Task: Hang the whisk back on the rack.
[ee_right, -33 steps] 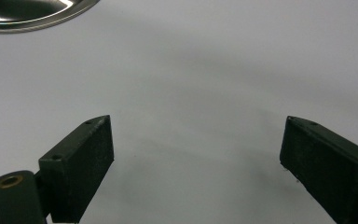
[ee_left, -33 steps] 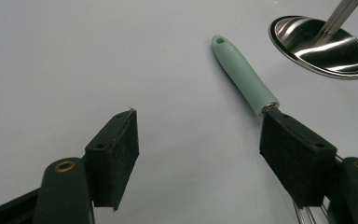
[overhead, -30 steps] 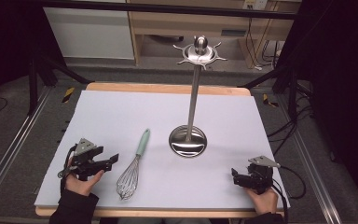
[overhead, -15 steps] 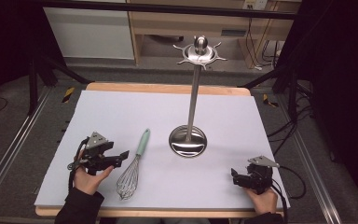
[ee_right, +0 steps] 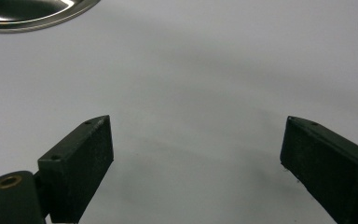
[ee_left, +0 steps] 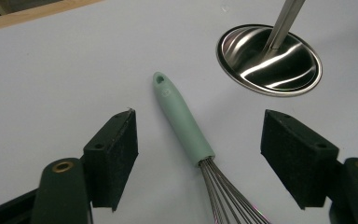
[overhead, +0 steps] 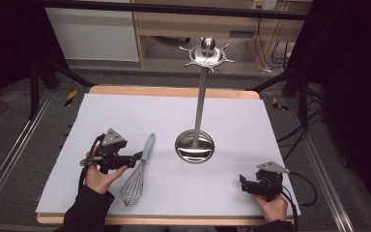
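Observation:
A wire whisk (overhead: 137, 172) with a mint-green handle (ee_left: 182, 118) lies on the white table, handle pointing away from the person. My left gripper (overhead: 134, 157) is open and hovers just left of the handle; in the left gripper view the handle lies between the two jaws, untouched. A steel utensil stand (overhead: 195, 145) with a round base (ee_left: 269, 59), a tall pole and a hooked crown (overhead: 206, 54) rises at the table's middle. My right gripper (overhead: 244, 182) rests open near the front right corner, nothing between its jaws (ee_right: 196, 163).
The white sheet (overhead: 125, 116) covers a wooden table whose edge (overhead: 174, 91) shows at the back. Cables (overhead: 299, 181) trail off the right side. Dark stands and shelving lie beyond the table.
My left gripper has moved right and forward from the front left area up to the whisk handle. The right gripper has stayed where it was.

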Tool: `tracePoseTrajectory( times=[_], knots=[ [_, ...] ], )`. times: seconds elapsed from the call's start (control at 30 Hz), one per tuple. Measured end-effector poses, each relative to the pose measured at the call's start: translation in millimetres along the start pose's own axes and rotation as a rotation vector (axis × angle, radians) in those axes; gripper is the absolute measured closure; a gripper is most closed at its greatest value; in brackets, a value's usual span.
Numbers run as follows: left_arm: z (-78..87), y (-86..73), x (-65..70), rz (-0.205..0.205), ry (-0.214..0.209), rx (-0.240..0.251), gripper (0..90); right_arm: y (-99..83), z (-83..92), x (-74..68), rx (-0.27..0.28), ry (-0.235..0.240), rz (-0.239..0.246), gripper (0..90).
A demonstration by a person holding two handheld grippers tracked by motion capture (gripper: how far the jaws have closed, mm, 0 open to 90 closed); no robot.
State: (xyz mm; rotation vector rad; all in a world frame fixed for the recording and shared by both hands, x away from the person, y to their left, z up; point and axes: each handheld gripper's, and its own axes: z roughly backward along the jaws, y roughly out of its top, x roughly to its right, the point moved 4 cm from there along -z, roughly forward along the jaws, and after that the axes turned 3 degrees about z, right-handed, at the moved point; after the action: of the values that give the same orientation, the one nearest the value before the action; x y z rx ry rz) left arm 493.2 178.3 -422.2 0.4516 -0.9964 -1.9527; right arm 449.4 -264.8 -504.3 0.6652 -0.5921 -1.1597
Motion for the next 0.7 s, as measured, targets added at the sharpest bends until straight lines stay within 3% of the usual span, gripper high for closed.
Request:
tracePoseTrajectory(
  times=[0.4,0.7],
  knots=[
    [-6.8,14.4,4.5,-0.024,0.012,-0.048,27.1,2.1,-0.4,-3.2,0.006,0.017,0.012,9.9],
    [-23.1,20.1,8.3,-0.032,0.014,-0.099,28.3,2.8,-1.5,-5.0,0.002,0.021,0.019,9.4]
  ],
)
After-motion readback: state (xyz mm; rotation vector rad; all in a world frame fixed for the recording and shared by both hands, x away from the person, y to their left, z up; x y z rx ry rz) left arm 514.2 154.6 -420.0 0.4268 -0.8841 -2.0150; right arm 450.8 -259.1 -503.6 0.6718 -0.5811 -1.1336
